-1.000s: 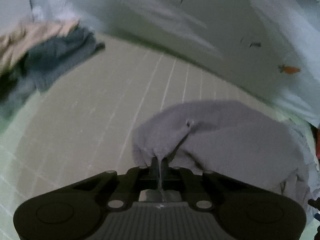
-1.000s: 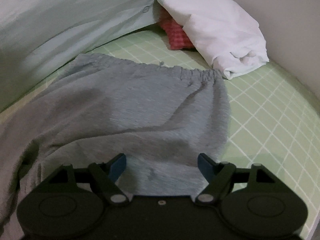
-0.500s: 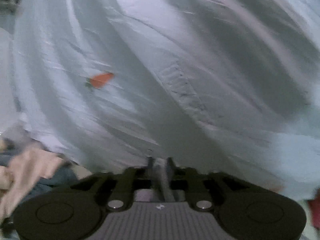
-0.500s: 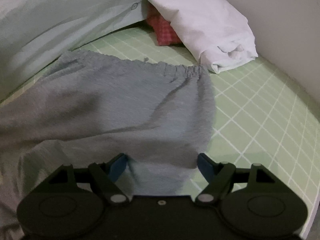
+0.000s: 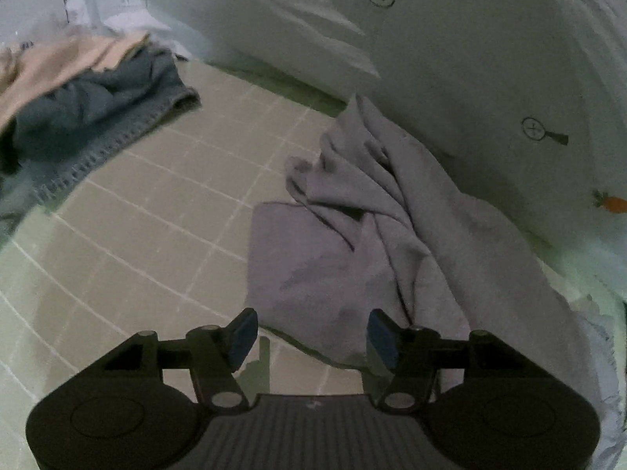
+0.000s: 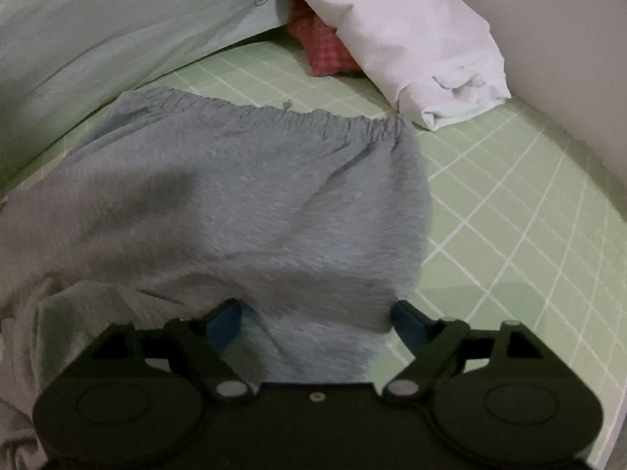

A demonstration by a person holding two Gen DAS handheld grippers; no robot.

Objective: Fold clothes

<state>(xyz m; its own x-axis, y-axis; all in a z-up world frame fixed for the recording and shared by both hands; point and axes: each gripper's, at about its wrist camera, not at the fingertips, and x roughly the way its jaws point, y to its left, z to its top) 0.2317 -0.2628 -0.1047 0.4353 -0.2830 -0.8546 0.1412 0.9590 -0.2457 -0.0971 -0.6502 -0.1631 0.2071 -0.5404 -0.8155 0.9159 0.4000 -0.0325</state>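
1. Hovering over the green grid-lined mat [image 5: 129, 203], your left gripper [image 5: 309, 337] has its blue-padded fingers [image 5: 243, 333] spread wide with nothing between them.
2. The grey knit trousers [image 5: 372, 235] lie crumpled straight ahead of that gripper, one bunched end just beyond its right finger.
3. Ahead to its left sits a heap of dark blue-grey and beige clothes [image 5: 90, 94], well apart from the trousers.
4. Behind the trousers a pale quilt with small printed motifs [image 5: 470, 58] rises like a wall, touching the garment's far edge.
5. Your right gripper [image 6: 317, 317] is also spread open; the trousers' grey fabric [image 6: 219, 203] lies between and ahead of its fingers, ungripped.
6. The gathered elastic waistband [image 6: 298, 117] runs across the far side.
7. Ahead to the right, a folded white cloth [image 6: 411, 39] rests over a red checked cloth [image 6: 325, 51], just beyond the waistband's right corner.
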